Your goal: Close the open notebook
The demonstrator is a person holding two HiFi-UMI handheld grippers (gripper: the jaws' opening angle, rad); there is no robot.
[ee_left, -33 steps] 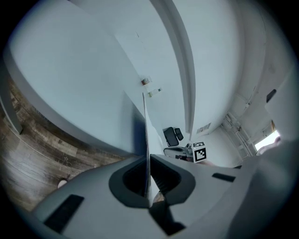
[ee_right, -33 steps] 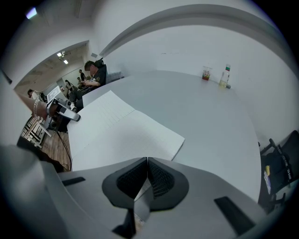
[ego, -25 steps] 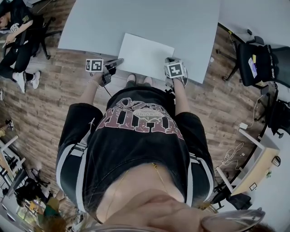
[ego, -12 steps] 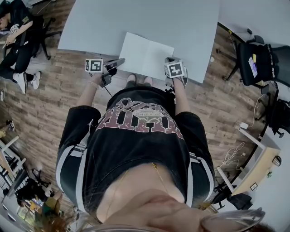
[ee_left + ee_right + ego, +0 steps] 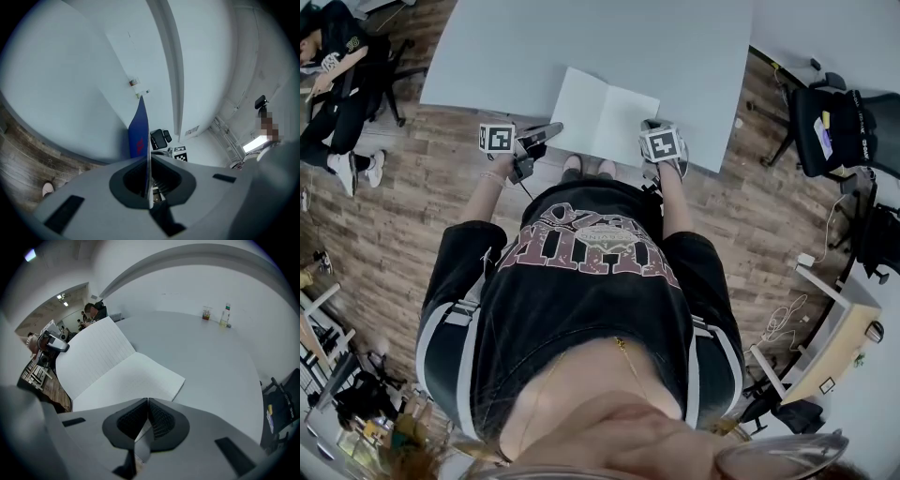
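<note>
An open notebook (image 5: 605,117) with white lined pages lies at the near edge of the grey table (image 5: 581,37). Its left half stands lifted off the table and the right half lies flat. My left gripper (image 5: 548,128) is shut on the outer edge of the left cover. In the left gripper view the blue cover (image 5: 138,136) with red print runs edge-on out of the closed left gripper (image 5: 148,159). My right gripper (image 5: 652,125) is shut at the notebook's right near corner. In the right gripper view a strip of page (image 5: 119,373) sits between the jaws of the right gripper (image 5: 148,401).
Two small bottles (image 5: 226,315) stand far back on the table. A black office chair (image 5: 830,131) is on the wooden floor to the right. A seated person (image 5: 328,56) is at the far left. The wearer's feet (image 5: 586,166) are by the table's near edge.
The left gripper has risen a little with the left cover, so the left half of the notebook now tilts up from flat. The right gripper has kept still.
</note>
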